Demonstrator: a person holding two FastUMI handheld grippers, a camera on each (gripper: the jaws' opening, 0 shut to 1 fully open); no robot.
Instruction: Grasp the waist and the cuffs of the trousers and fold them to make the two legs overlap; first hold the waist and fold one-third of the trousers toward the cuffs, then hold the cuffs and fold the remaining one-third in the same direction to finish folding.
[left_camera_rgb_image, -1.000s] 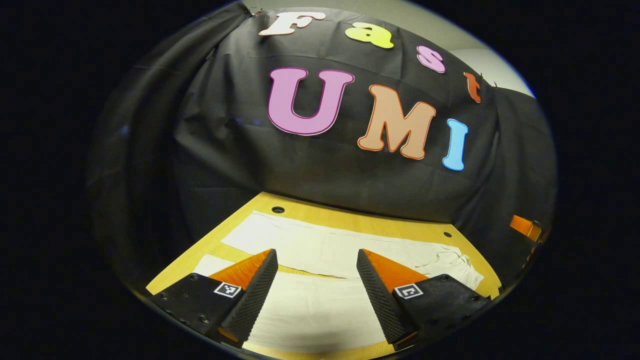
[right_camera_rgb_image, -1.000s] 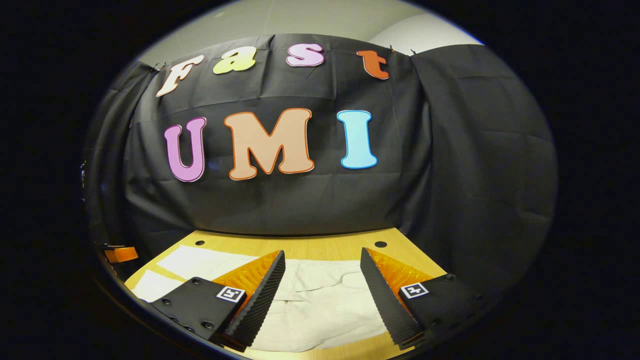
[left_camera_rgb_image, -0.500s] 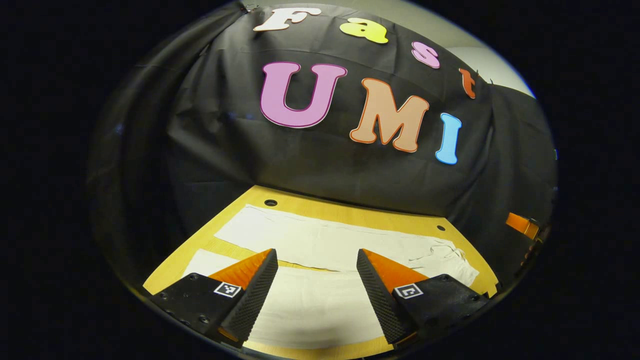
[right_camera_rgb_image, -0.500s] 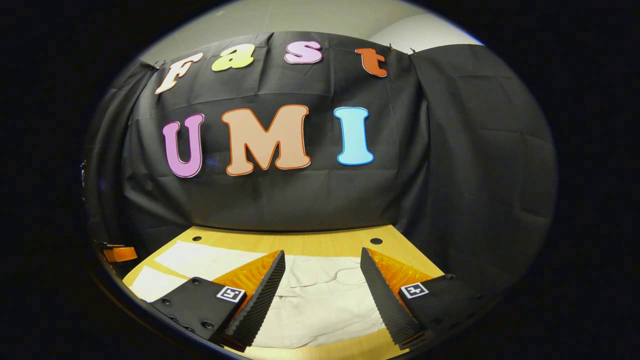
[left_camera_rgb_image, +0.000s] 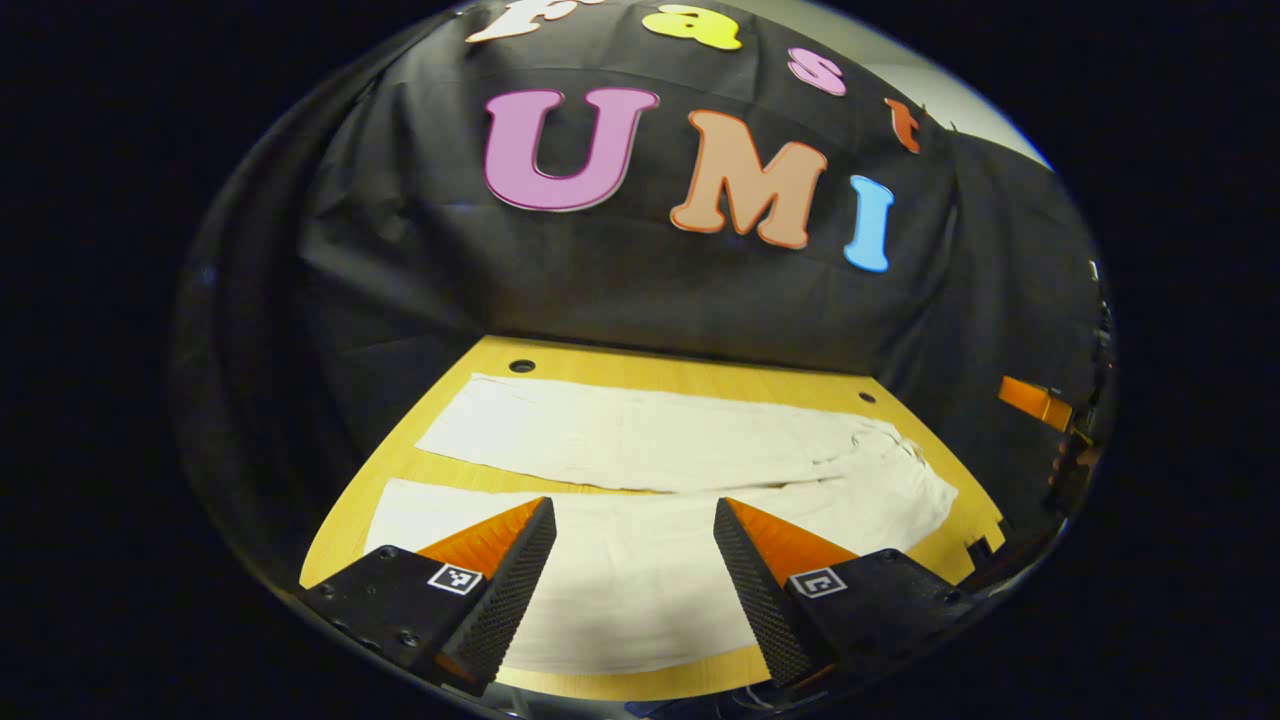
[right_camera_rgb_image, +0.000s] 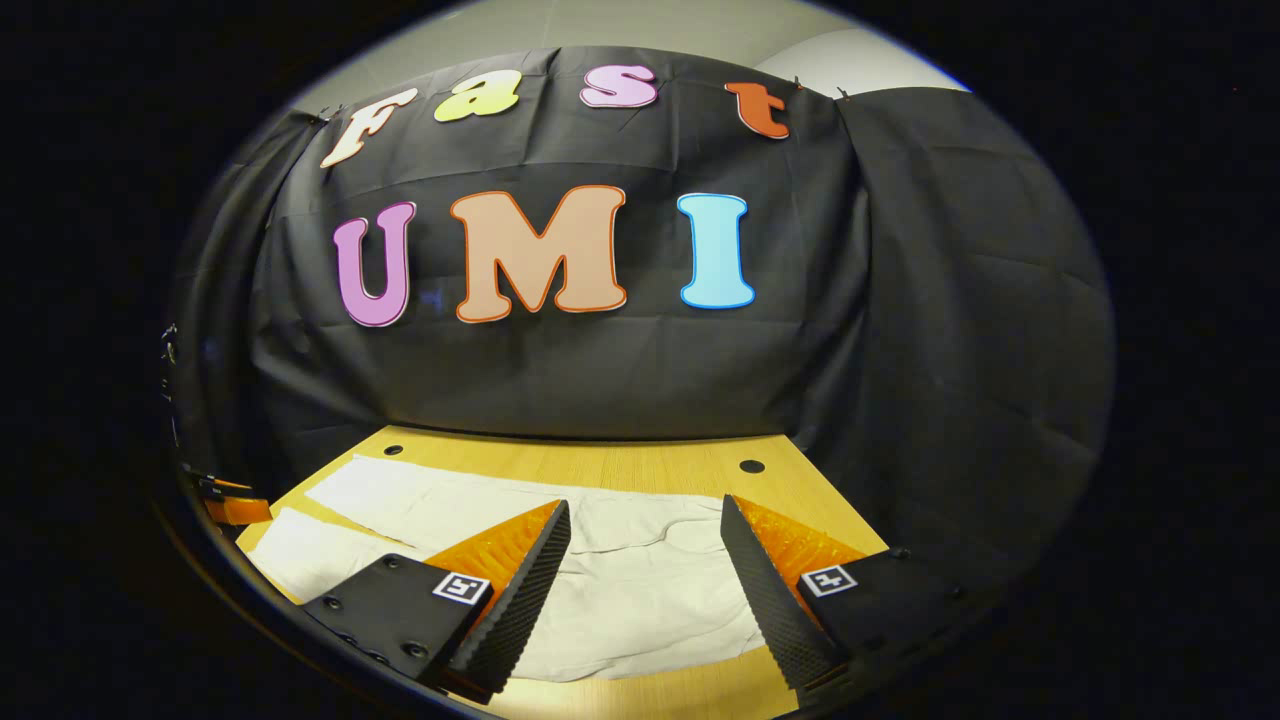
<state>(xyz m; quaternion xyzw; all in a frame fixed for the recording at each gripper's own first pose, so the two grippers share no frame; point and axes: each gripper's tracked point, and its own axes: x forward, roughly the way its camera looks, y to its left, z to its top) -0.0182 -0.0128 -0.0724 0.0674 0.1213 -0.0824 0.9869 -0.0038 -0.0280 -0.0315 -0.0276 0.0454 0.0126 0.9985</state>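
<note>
1. While the white trousers (left_camera_rgb_image: 640, 470) lie spread flat on the wooden table (left_camera_rgb_image: 700, 380), the left gripper (left_camera_rgb_image: 634, 565) hangs just above them with its jaws spread wide and nothing between its fingers
2. In the left gripper view, the two legs run side by side across the table with a narrow strip of bare wood between them toward the cuff end
3. The near leg lies under the left gripper, and the far leg lies closer to the back edge of the table
4. The legs join at the waist toward the right end of the table in that view, where the cloth is a little rumpled
5. Two small dark holes (left_camera_rgb_image: 521, 366) sit in the table near its back edge, beyond the far leg
6. In the right gripper view, the right gripper (right_camera_rgb_image: 645, 565) hovers over the waist end of the trousers (right_camera_rgb_image: 640, 590), its jaws also spread apart and gripping nothing
7. The cloth between the right gripper's fingers shows soft creases and lies flat on the table (right_camera_rgb_image: 640, 470)
8. A strip of bare table shows in front of the trousers, at the near edge below the right gripper
</note>
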